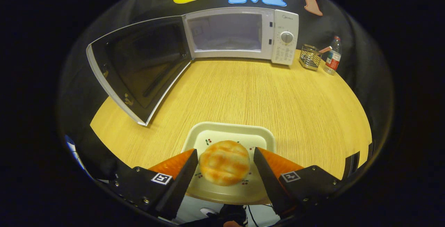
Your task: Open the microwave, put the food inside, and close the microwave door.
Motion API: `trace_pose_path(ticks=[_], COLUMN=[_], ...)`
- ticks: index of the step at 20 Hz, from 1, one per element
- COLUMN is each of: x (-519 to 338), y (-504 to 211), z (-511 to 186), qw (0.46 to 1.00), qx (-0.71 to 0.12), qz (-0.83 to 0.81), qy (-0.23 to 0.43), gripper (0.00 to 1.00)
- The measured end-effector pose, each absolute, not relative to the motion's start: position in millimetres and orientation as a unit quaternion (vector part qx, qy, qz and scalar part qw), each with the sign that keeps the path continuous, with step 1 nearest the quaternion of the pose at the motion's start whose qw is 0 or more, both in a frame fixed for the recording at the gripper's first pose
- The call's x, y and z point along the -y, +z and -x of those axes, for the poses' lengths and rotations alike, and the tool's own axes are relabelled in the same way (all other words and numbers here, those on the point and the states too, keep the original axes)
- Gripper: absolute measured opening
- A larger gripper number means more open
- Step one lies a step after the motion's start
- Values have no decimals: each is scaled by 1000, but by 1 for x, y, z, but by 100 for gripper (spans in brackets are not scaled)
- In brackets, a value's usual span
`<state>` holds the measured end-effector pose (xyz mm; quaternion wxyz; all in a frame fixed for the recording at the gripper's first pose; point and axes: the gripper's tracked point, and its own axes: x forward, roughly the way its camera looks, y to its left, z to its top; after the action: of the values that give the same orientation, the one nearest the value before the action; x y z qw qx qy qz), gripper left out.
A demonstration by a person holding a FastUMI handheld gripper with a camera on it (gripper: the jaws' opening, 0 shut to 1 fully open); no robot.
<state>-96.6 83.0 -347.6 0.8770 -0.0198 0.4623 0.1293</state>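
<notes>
wire holder (310,57) | water bottle (333,60) beside it | wooden table (264,95)

Dim, warm light; edges bowed, perhaps blurred.

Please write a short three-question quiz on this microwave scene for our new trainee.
1. True or false: the microwave door is shut.
2. What lies between the fingers of the tongs? A) the bottle B) the bun C) the wire basket
3. Fill in: the bun rests on a ____ at the near edge of the table.

Key:
1. False: the door is swung wide open.
2. B: the fingers flank the bun; the left seems to touch it, the right stands just off, so the tongs are open.
3. Plate.
</notes>
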Motion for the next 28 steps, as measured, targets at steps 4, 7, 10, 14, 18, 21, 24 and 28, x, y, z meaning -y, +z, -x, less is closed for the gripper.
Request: trace_pose_path(ticks=[4,7,10,14,18,21,24,28], x=[-86,-85,-91,-102,-117,-126,-134,-151], y=[-354,-350,-337,-302,-264,-240,-225,-210], z=[99,95,89,64,28,-5,-43,-89], qw=[870,871,873,888,903,915,925,930], qx=[-477,-476,-468,-432,-387,-351,-319,-278], qz=[2,2,-21,-55,-97,-122,-138,-178], qy=[125,123,134,147,157,157,156,160], gripper=[94,74,74,74,74,74,74,74])
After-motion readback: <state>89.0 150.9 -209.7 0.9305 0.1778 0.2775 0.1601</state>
